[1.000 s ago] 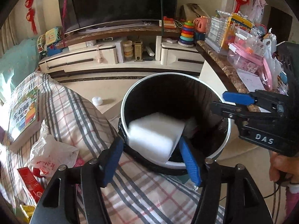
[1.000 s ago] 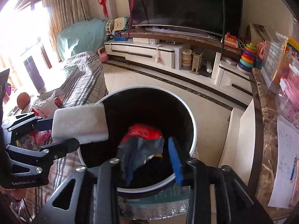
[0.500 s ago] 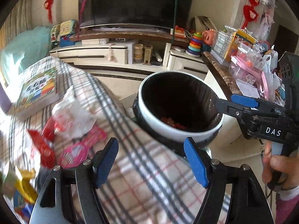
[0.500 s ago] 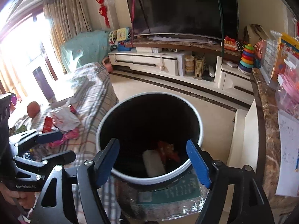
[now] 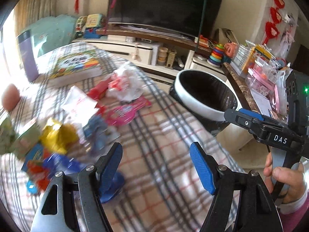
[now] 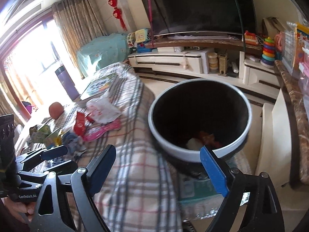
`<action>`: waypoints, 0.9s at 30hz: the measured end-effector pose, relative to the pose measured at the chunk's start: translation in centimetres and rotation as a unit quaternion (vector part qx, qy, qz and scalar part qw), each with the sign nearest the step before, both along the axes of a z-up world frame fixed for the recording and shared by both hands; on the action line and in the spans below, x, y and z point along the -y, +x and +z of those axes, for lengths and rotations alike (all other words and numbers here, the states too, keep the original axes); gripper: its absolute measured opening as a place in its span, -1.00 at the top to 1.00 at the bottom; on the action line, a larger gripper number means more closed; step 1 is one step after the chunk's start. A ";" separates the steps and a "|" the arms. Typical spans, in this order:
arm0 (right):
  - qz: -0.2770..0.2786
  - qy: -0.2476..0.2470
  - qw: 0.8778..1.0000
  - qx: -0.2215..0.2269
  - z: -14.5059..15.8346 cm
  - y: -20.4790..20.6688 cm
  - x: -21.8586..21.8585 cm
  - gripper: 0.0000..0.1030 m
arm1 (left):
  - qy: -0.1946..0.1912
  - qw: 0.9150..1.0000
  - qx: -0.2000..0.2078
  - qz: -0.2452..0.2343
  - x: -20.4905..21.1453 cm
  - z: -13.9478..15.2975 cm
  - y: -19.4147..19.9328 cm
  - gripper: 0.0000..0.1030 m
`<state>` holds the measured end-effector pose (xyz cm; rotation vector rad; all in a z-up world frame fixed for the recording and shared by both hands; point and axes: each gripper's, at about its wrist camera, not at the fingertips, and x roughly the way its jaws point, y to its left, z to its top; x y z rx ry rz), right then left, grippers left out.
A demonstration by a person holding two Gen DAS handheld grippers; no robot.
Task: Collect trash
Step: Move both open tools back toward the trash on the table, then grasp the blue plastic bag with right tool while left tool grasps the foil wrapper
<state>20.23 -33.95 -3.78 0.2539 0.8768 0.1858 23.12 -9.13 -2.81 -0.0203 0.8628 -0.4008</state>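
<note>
The white-rimmed black trash bin (image 5: 200,107) stands beside the plaid-covered table (image 5: 164,135). In the right wrist view a white foam block (image 6: 193,144) and a red wrapper (image 6: 206,136) lie inside the bin (image 6: 160,135). My left gripper (image 5: 154,160) hangs open and empty over the cloth. Left of it lies blurred litter: a white plastic bag (image 5: 127,85), a pink packet (image 5: 125,112), a yellow wrapper (image 5: 56,135). My right gripper (image 6: 157,154) is at the bin's near rim, its jaws opening with nothing between them.
A picture book (image 5: 75,65) lies at the table's far end, and an orange ball (image 6: 56,110) near its left edge. A marble counter (image 5: 237,81) crowded with boxes runs right of the bin. The TV cabinet (image 6: 173,61) stands across the floor.
The left gripper let the white foam block drop into the bin and swung left over the litter. The right gripper released its dark and red wrapper into the bin and its jaws spread.
</note>
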 end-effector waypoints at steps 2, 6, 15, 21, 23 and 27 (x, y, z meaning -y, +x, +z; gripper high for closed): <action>0.005 0.005 1.000 -0.003 -0.2 -0.4 -1.0 -0.75 | -0.005 1.000 0.000 0.011 -1.3 0.3 -0.8 -0.40; 0.019 0.015 1.000 -0.006 -0.5 -1.0 -3.0 -0.75 | -0.019 0.999 0.000 0.034 -4.4 0.9 -2.6 -0.40; 0.054 0.028 0.998 -0.013 -1.1 -1.4 -7.5 -0.75 | -0.029 0.996 0.008 0.082 -8.8 1.2 -6.2 -0.40; 0.078 0.032 0.996 -0.015 -1.5 -1.6 -10.4 -0.75 | -0.025 0.994 -0.001 0.106 -10.6 0.6 -7.0 -0.40; 0.084 0.033 0.996 -0.017 -1.7 -1.5 -11.3 -0.75 | -0.026 0.993 -0.011 0.113 -11.4 0.2 -7.1 -0.40; 0.093 0.036 0.995 -0.021 -2.1 -1.2 -12.6 -0.75 | -0.023 0.990 -0.022 0.137 -13.3 -0.1 -5.9 -0.40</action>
